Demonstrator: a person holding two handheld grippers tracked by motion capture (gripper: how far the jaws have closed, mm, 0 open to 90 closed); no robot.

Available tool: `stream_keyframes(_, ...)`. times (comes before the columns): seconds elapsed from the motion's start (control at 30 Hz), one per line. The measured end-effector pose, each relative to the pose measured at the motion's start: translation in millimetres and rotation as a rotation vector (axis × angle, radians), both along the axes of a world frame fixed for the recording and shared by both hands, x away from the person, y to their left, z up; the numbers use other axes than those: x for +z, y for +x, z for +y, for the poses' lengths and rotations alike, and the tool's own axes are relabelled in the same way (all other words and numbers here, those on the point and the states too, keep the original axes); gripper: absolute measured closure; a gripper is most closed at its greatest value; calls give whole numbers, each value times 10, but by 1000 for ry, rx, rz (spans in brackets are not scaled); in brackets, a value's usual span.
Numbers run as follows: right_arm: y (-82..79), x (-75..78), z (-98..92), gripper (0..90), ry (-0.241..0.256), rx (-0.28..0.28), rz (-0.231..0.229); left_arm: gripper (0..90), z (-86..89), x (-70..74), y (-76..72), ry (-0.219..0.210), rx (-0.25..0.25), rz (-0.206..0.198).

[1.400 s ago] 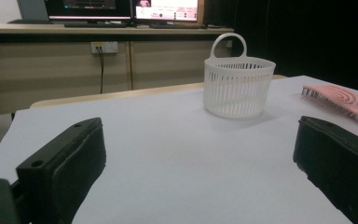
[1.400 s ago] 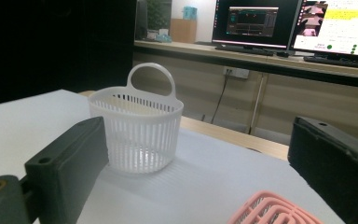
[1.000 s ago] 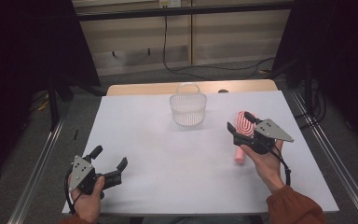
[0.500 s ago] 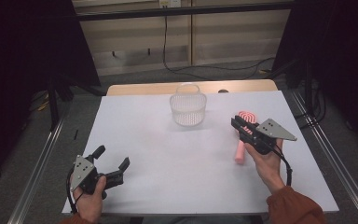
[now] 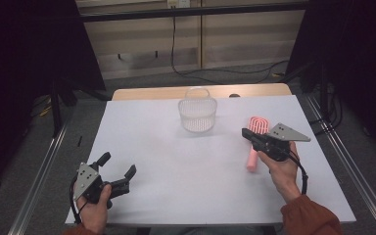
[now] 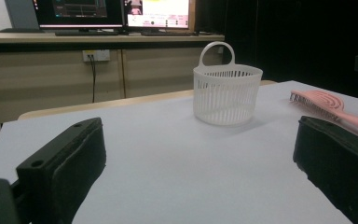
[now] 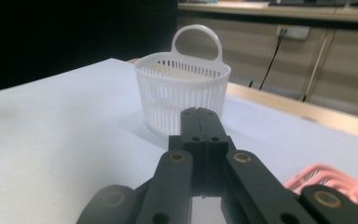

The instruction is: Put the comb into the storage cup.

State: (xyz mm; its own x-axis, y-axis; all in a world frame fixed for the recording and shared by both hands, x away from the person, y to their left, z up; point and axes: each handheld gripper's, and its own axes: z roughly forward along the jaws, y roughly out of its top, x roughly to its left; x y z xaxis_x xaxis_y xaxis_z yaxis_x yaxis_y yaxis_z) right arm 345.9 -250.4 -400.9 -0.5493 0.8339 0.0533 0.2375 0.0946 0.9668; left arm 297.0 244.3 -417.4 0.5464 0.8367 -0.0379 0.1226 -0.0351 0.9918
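Note:
A pink hairbrush lies on the white table at the right, head toward the back; its head also shows in the right gripper view and in the left gripper view. My right gripper hovers across the brush's neck, pointing left, jaws shut together with nothing between them. A white slotted basket with a loop handle stands upright at the back centre, in front of the right gripper. My left gripper rests open near the front left corner, jaws wide apart.
A wooden strip borders the table's far edge. Metal rails run along both sides on the floor. Cabinets and monitors stand beyond the table. The basket looks empty.
The right gripper has shifted only slightly above the brush, which stays on the table. The left gripper has barely moved.

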Motion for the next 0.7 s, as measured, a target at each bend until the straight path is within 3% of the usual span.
stream_keyframes(0.2,12,-6,-8,900,-28,6,63,24,-9,-2,1,-2,-3,1)
stream_keyframes(0.3,25,13,15,900,-51,25,134,24,-2,-2,2,-1,-2,1)
stream_keyframes(0.37,29,20,19,900,-59,32,142,24,1,-1,2,0,-3,1)
stream_keyframes(0.43,34,46,24,900,-79,42,185,24,4,-1,-1,-5,0,1)
stream_keyframes(0.63,52,18,29,900,-87,49,296,24,16,-1,-1,-5,3,1)
stream_keyframes(0.7,51,14,26,900,-63,50,320,24,24,0,0,-8,0,4)
